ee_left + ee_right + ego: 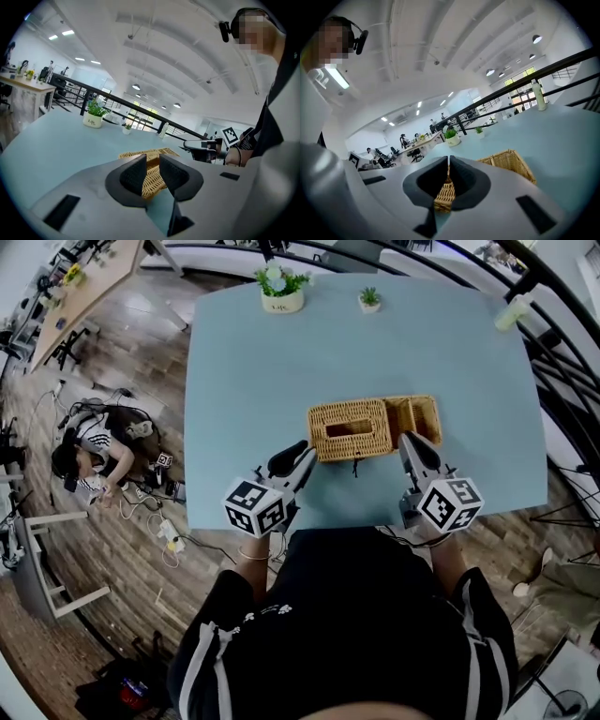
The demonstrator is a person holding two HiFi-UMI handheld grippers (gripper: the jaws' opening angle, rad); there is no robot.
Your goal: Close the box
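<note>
A woven wicker box point(350, 430) lies in the middle of the pale blue table point(244, 381). Its slotted top part faces up, and an open-topped wicker part point(419, 415) adjoins it on the right. My left gripper point(302, 454) hovers just off the box's near left corner, its jaws a little apart with nothing between them. In the left gripper view the left gripper point(153, 161) has the wicker box point(145, 153) beyond its tips. My right gripper point(409, 439) is at the near right side; in the right gripper view the right gripper point(449, 161) is shut and empty, with the wicker box point(508, 161) just ahead.
A white pot with a plant point(281, 289), a smaller potted plant point(370, 299) and a pale bottle point(514, 312) stand along the table's far edge. A person point(89, 460) sits on the wooden floor to the left among cables. A black railing runs behind the table.
</note>
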